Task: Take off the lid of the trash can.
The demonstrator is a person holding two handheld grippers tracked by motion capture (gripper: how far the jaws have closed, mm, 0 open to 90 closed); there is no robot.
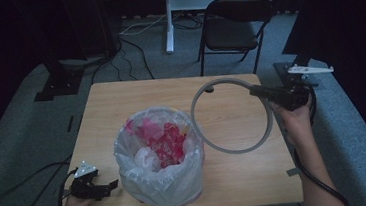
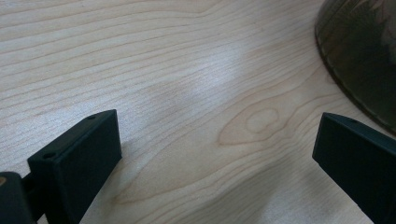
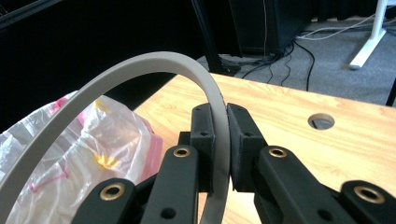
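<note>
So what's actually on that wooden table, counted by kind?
Grey plastic ring, clamped in the right gripper: 1
Bin lined with a clear plastic bag, pink and red scraps inside: 1
Handheld black grippers, including the left gripper: 2
Total: 4

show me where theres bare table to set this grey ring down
Free: the far left corner of the table, behind the lined bin, and the near right strip by the right gripper's forearm. The left gripper sits open on bare wood beside the bin. Crowded: where the grey ring nears the bin.
</note>
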